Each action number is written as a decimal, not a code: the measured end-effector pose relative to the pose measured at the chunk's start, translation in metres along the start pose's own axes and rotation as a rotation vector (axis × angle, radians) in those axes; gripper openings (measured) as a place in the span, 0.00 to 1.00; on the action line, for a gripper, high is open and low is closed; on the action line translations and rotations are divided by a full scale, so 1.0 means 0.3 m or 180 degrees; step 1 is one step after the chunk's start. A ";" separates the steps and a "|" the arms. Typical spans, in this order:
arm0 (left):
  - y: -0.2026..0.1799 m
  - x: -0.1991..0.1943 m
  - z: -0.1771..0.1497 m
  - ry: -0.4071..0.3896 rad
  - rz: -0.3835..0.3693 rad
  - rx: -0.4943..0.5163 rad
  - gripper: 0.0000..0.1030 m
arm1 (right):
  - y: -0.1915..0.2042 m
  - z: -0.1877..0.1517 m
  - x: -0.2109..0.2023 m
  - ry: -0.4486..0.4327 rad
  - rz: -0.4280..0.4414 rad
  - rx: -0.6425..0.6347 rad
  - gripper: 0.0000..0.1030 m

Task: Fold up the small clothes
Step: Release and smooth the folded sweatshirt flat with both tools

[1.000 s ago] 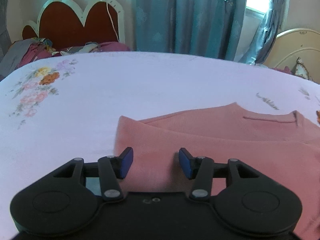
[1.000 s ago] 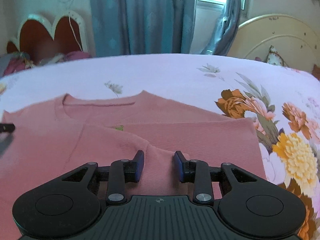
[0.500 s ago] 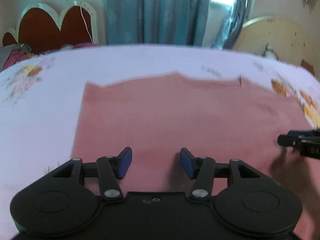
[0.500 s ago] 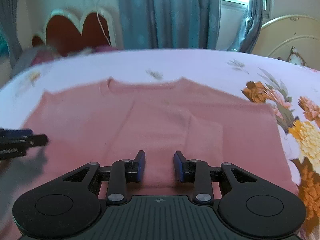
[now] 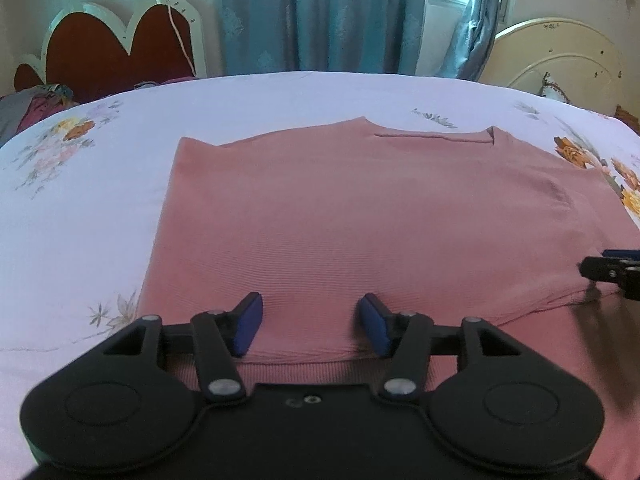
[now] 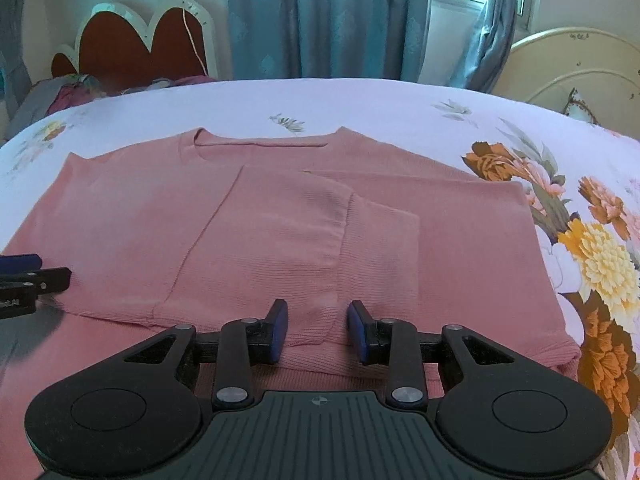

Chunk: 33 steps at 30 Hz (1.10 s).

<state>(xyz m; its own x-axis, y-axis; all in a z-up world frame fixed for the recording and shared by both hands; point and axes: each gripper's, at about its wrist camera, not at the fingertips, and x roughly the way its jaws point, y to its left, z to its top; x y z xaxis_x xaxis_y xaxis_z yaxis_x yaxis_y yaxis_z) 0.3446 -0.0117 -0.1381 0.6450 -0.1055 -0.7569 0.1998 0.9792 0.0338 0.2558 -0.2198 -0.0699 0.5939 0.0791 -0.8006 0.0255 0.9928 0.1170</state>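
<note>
A pink knit sweater [image 5: 360,216] lies flat on the bed, neck opening at the far side, with both sleeves folded in over the body; it also shows in the right wrist view [image 6: 280,232]. My left gripper [image 5: 311,326] is open and empty, over the sweater's near left hem. My right gripper [image 6: 317,330] is open and empty, over the near hem by the folded sleeve cuff [image 6: 380,248]. Each gripper shows at the edge of the other's view: the right one [image 5: 612,270] and the left one [image 6: 28,276].
The bed sheet [image 5: 80,208] is pale lilac with flower prints, bold orange and yellow ones at the right [image 6: 592,256]. A red heart-shaped headboard [image 5: 116,52], a pile of clothes [image 5: 36,100], blue curtains [image 6: 328,16] and a cream headboard [image 6: 580,68] stand beyond.
Both grippers have drawn back toward the near hem and risen, so the whole folded sweater shows. Both stay open and empty.
</note>
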 end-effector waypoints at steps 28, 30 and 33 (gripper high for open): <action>-0.172 -0.320 -0.154 0.0018 0.0127 -0.0009 0.60 | -0.082 -0.221 -0.312 0.0042 0.0519 -0.0066 0.31; -0.166 -0.332 -0.169 0.0042 0.0126 0.0002 0.64 | -0.072 -0.244 -0.333 0.0047 0.0485 -0.0045 0.31; -0.154 -0.356 -0.196 0.0042 0.0086 0.0012 0.68 | -0.058 -0.277 -0.369 0.0032 0.0400 -0.0001 0.31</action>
<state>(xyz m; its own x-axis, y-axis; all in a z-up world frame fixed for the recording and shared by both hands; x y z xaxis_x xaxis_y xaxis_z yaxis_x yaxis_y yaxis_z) 0.2230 -0.0354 -0.0973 0.6404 -0.0766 -0.7642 0.1853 0.9810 0.0570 0.1227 -0.2384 -0.0321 0.5844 0.2037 -0.7855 -0.0489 0.9751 0.2165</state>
